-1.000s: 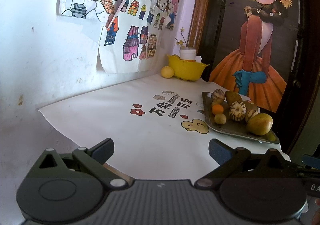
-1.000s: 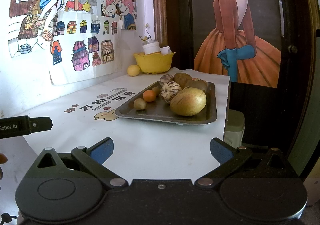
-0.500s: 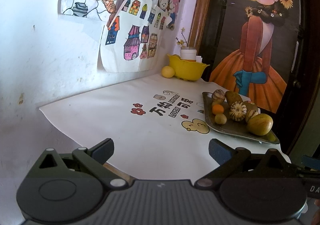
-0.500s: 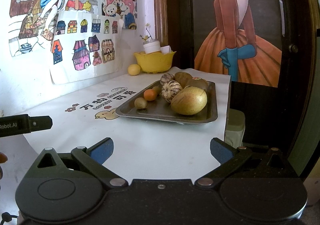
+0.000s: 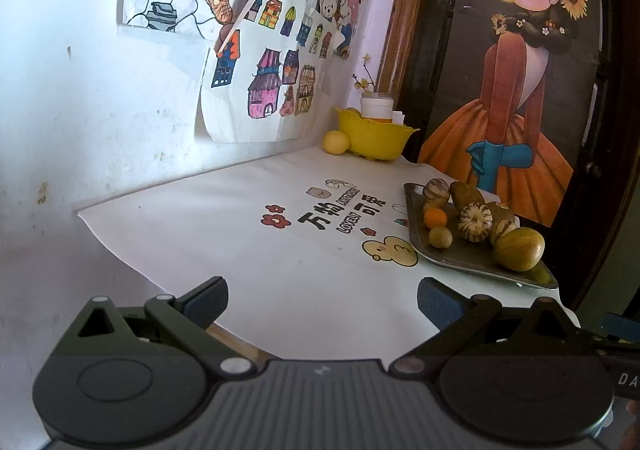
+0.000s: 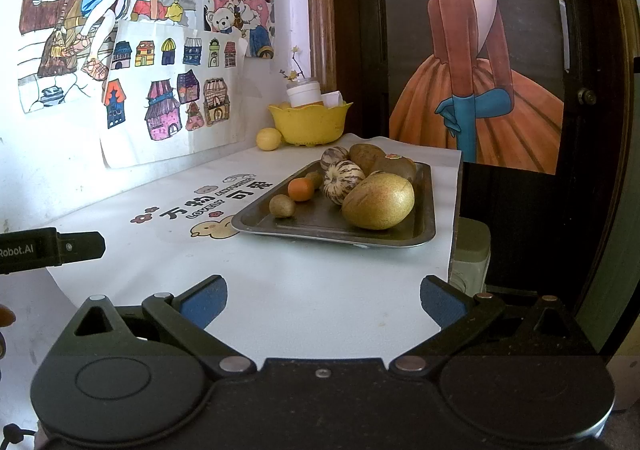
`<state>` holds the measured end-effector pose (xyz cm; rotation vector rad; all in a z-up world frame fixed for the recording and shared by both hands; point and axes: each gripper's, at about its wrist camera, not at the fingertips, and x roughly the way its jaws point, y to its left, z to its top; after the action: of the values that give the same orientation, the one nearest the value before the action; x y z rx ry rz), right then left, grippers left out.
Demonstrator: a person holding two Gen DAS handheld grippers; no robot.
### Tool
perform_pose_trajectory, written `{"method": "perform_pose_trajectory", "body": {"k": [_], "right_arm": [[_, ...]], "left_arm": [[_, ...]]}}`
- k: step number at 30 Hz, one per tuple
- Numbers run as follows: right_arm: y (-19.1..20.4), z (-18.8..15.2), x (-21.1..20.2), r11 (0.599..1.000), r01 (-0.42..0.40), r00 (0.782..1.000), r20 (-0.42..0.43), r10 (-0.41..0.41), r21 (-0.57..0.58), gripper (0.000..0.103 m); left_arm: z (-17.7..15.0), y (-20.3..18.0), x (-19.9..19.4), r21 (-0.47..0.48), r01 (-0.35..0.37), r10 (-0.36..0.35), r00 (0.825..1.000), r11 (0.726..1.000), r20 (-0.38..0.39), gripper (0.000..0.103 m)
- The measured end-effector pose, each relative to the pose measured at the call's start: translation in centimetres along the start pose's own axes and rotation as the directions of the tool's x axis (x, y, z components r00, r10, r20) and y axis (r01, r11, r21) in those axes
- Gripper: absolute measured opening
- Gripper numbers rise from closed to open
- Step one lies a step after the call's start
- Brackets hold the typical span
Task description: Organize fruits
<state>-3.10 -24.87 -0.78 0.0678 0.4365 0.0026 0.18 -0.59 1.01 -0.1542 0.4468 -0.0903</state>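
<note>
With both the left gripper (image 5: 322, 298) and the right gripper (image 6: 322, 298) spread wide and empty short of the metal tray (image 6: 424, 226) of fruit, the right should approach the big yellow-green fruit (image 6: 378, 201) level, straddling its widest part.

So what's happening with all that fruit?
Nothing is being held yet. A person has a gripper in each hand, and both the left gripper and the right gripper are open and empty, above the near edge of the table. The fruits, such as the big yellow-green one and the little orange, sit on a metal tray. A yellow bowl stands at the back by the wall.
</note>
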Motion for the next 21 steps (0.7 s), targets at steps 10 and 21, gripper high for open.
{"method": "perform_pose_trajectory", "body": {"k": [10, 21], "right_arm": [[0.0, 0.0, 0.0, 1.0, 0.0, 1.0, -0.001, 0.0, 0.0, 0.102], [0.2, -0.2, -0.2, 1.0, -0.008, 1.0, -0.006, 0.008, -0.005, 0.102]], "left_arm": [[-0.2, -0.4, -0.1, -0.009, 0.002, -0.002, 1.0, 1.0, -0.008, 0.103], [0.0, -1.3, -1.1, 0.012, -0.017, 0.017, 0.999, 1.0, 0.045, 0.103]]}}
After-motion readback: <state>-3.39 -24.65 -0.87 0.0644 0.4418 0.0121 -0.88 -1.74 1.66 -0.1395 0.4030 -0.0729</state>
